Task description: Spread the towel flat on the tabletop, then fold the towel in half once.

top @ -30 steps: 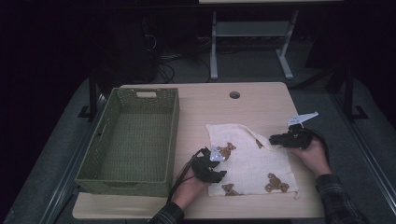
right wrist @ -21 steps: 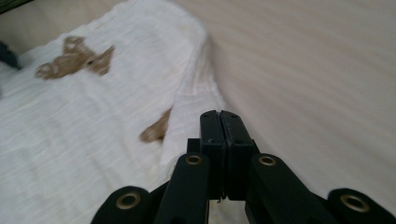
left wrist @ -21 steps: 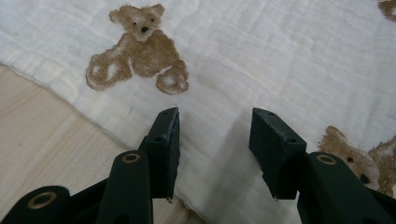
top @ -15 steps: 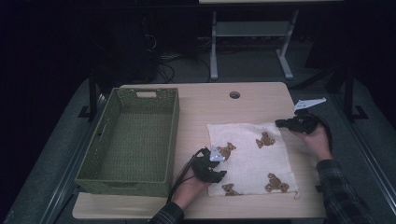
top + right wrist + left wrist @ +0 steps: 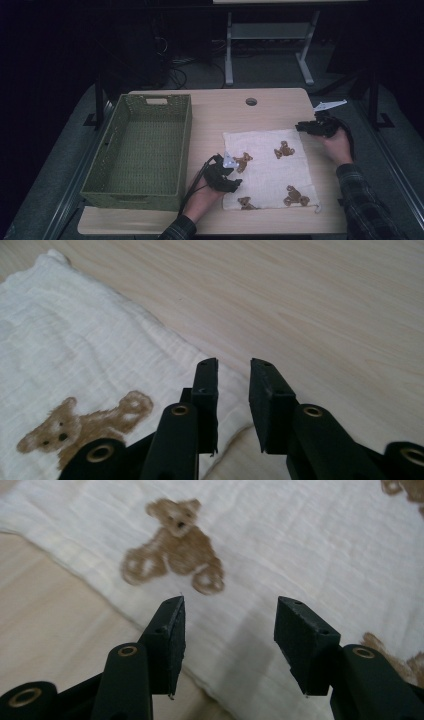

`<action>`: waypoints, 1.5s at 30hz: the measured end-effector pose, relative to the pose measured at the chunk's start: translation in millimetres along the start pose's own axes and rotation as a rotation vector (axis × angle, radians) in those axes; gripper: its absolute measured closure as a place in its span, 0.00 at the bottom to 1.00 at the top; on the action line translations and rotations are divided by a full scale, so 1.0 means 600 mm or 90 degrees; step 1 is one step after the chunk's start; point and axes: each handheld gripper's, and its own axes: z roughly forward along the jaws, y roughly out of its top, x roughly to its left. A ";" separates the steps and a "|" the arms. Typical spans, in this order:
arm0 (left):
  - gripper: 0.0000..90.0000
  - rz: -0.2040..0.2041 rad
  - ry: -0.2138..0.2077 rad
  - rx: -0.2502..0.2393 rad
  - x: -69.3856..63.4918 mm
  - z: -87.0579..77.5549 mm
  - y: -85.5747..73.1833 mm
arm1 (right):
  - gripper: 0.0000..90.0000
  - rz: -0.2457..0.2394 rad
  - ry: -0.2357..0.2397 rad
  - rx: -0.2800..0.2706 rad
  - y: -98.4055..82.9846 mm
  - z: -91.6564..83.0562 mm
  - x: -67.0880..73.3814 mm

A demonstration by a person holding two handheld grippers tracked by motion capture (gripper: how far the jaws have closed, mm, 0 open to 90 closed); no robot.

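Both grippers just let go: right gripper [image 5: 306,127] pulled the cloth [image 5: 270,167] flat, jaws now slightly apart and empty, left gripper [image 5: 235,181] half open, so spreading looks done.

The left gripper [image 5: 231,176] is covering part of the cloth [image 5: 272,165] near its left edge, the frame is cropping a printed bear [image 5: 407,489] at the corner, and darkness is swallowing everything beyond the table [image 5: 225,107].

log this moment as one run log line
scene: bear-print cloth flat on table, basket left | left gripper: open over cloth edge | right gripper: jaws just opening at cloth corner, nothing held
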 end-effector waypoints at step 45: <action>0.61 -0.118 0.196 0.041 0.213 0.118 0.113 | 0.72 0.028 -0.014 0.007 -0.008 0.024 -0.026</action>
